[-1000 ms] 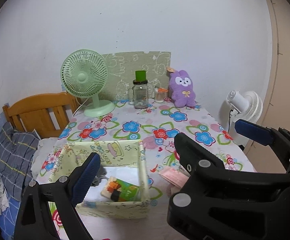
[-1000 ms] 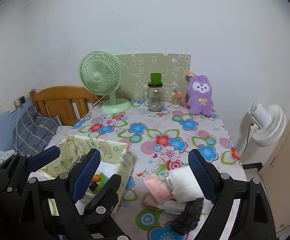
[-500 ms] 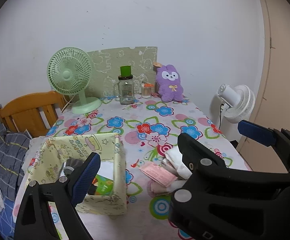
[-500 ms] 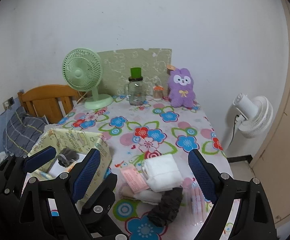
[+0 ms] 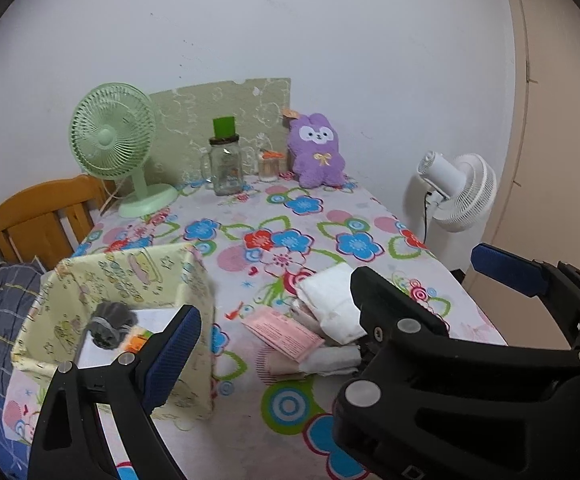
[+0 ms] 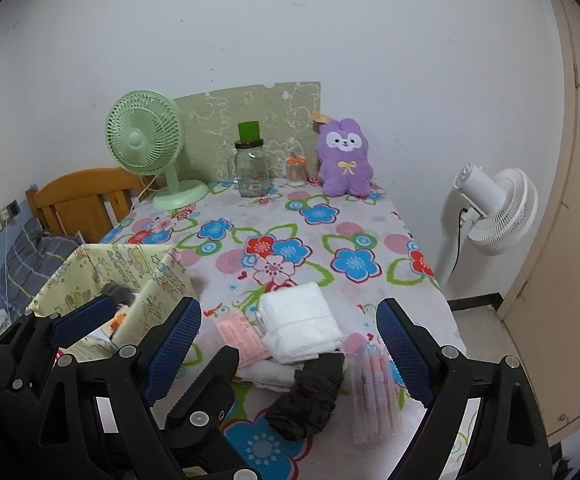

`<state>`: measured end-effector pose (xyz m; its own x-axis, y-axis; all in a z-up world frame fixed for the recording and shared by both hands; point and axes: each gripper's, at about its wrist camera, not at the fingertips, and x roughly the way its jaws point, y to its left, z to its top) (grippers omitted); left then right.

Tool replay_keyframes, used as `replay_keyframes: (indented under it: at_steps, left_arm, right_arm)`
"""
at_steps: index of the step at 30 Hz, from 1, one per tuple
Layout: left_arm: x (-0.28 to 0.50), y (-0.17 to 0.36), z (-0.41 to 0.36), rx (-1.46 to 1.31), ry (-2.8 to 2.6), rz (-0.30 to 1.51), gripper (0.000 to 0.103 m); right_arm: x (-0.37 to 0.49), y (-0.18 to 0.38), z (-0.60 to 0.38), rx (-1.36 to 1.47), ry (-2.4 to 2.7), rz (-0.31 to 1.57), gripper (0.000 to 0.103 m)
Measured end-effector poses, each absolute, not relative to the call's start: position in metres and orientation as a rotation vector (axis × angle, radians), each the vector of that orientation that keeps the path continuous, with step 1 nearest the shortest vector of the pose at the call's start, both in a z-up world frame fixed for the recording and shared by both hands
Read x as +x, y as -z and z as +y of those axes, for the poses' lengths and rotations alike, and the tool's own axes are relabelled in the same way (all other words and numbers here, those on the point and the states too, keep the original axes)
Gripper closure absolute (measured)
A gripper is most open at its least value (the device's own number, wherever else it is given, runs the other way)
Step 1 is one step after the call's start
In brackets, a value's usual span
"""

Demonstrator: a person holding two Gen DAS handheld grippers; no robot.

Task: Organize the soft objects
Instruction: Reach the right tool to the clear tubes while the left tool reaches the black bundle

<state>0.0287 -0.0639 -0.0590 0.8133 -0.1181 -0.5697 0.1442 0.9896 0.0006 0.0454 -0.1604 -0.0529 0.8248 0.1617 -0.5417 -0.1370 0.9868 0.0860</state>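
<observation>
White folded cloth (image 6: pixel 302 326) lies beside fabric box (image 6: pixel 152 276).

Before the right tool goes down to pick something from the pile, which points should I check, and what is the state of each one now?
1. Right tool open and holding nothing: ok.
2. Left tool open and holding nothing: ok.
3. Folded white cloth on top of the pile, lying between the right tool's fingers in its view: ok.
4. Fabric box open at the top, beside the pile: ok.
5. Space left in the box: cannot tell; a grey item already lies inside.
6. Dark cloth and clear packet lie close to the white cloth, may get caught: not ok.
</observation>
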Motion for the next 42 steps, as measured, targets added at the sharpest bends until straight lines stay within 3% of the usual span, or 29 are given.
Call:
replay_keyframes:
  at_steps: [27, 35, 42]
  left_arm:
    - [0.043, 0.125, -0.106, 0.054, 0.224, 0.713, 0.009]
    - [0.049, 0.139, -0.122, 0.058, 0.245, 0.750, 0.019]
    - [0.057, 0.151, -0.137, 0.077, 0.256, 0.795, 0.035]
  right_arm:
    - [0.056, 0.124, -0.201, 0.089, -0.105, 0.687, 0.012]
    - [0.060, 0.141, -0.217, 0.100, -0.084, 0.724, 0.012]
    - [0.066, 0.156, -0.232, 0.121, -0.059, 0.759, 0.015]
